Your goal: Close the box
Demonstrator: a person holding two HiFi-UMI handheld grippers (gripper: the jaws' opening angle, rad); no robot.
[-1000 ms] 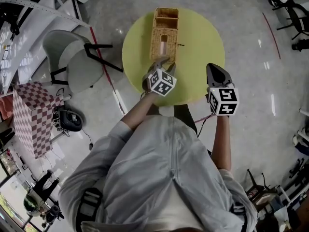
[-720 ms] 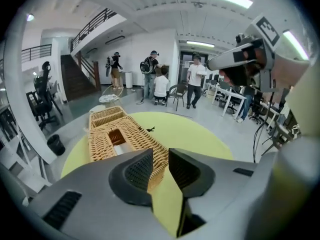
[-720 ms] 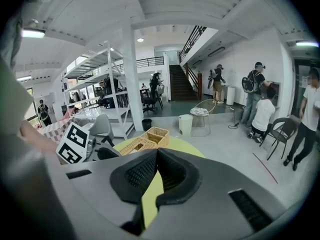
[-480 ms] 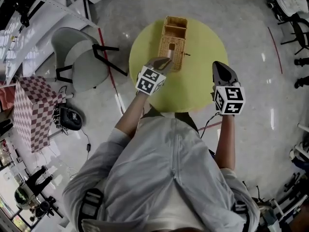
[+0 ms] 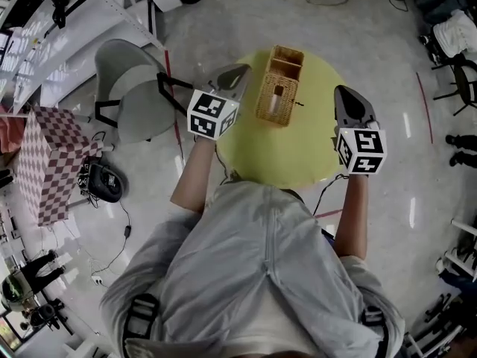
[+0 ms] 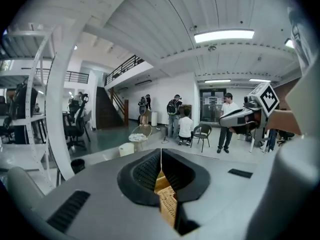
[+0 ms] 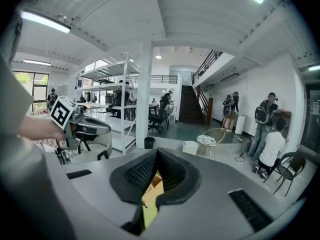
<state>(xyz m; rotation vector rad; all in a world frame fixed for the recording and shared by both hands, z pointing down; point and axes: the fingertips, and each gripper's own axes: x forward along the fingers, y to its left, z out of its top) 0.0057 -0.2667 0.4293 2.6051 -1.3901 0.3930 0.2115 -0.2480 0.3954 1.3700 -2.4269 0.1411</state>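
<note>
The tan woven wicker box is sitting on the far left part of the round yellow counter. The left hand-held gripper is hovering just left of it, its jaws having just been closing and now together on nothing. The right hand-held gripper is hovering to the right, its jaws likewise together and empty.

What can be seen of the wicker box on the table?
The box is tan woven wicker, long and narrow, in two open-topped halves set end to end. The far half looks like the lid folded back, so it is not closed. A small pale thing lies in the near half. It sits flat on the far side of the round yellow table; nothing else touches it.
</note>
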